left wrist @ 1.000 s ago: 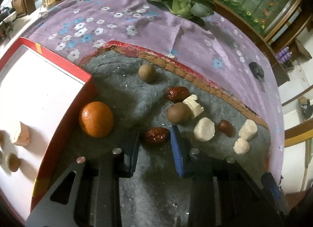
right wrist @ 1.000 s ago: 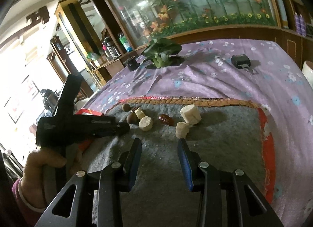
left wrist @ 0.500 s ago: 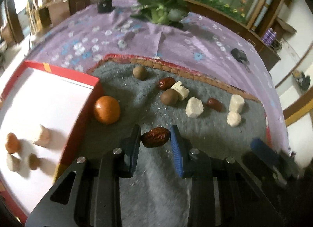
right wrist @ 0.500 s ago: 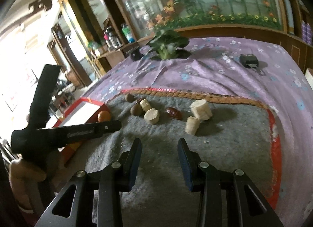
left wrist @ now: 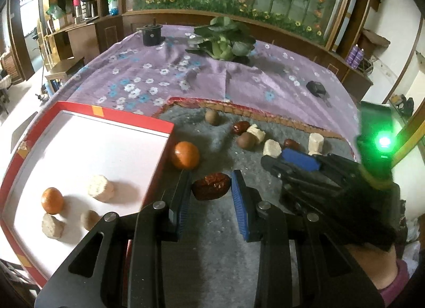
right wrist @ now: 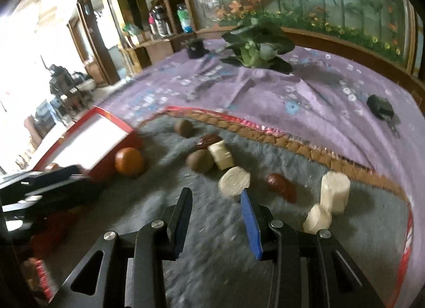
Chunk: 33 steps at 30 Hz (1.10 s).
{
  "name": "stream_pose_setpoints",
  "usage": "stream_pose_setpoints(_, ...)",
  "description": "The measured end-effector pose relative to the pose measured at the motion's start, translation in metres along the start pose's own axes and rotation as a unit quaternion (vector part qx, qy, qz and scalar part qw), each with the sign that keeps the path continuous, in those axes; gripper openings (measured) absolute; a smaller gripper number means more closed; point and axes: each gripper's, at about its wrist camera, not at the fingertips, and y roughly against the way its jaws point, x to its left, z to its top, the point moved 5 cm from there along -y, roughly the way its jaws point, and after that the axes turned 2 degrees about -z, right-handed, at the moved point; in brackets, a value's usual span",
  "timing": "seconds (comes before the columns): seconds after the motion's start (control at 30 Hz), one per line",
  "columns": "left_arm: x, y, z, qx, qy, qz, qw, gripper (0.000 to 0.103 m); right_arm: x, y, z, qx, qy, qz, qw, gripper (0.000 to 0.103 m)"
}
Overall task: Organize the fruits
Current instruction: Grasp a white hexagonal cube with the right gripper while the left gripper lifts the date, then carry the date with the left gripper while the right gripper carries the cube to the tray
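A wrinkled red date (left wrist: 211, 186) is clamped between the left tongs (left wrist: 211, 188), low in the frame centre, above the grey mat (left wrist: 212, 228) beside the red tray (left wrist: 87, 119). The right tongs (right wrist: 216, 199) tilt down over the mat, partly open and empty, a pale slice (right wrist: 233, 182) just beyond.

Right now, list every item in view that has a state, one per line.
left gripper: shut on the red date, lifted off the mat.
red date: held between the left gripper's pads.
right gripper: open, nothing between its jaws.
red box: open, holding five pieces.
orange: on the grey mat, against the box wall.
two dates, two brown fruits, four pale chunks: loose on the mat.
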Motion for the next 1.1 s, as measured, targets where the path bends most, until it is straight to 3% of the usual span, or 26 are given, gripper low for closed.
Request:
stream_pose_setpoints(0.13,0.010,-0.001,0.001,0.000,0.006,-0.001,1.0000,0.030,-0.004,-0.012,0.003,0.003,-0.003,-0.016,1.000,0.037)
stream_pose_setpoints(0.2,0.014,-0.003,0.001,0.004,0.009,-0.003,0.9999,0.030,-0.004,-0.018,0.005,0.006,0.004,-0.027,1.000,0.033)
stream_pose_setpoints(0.23,0.015,-0.004,0.000,0.005,0.009,-0.003,0.9999,0.030,-0.005,-0.019,0.005,0.005,0.008,-0.034,0.999,0.027)
stream_pose_setpoints(0.3,0.017,-0.004,0.000,0.006,0.009,-0.003,0.9999,0.030,-0.004,-0.018,0.005,0.005,0.018,-0.047,0.999,0.026)
stream_pose_setpoints(0.67,0.024,0.006,-0.007,-0.001,0.011,-0.003,0.9999,0.030,0.022,0.034,-0.012,-0.028,0.001,-0.032,0.999,0.026)
stream_pose_setpoints(1.1,0.054,0.033,-0.020,-0.018,0.021,0.021,0.9994,0.030,0.086,0.066,-0.021,-0.048,0.005,0.027,0.998,0.026)
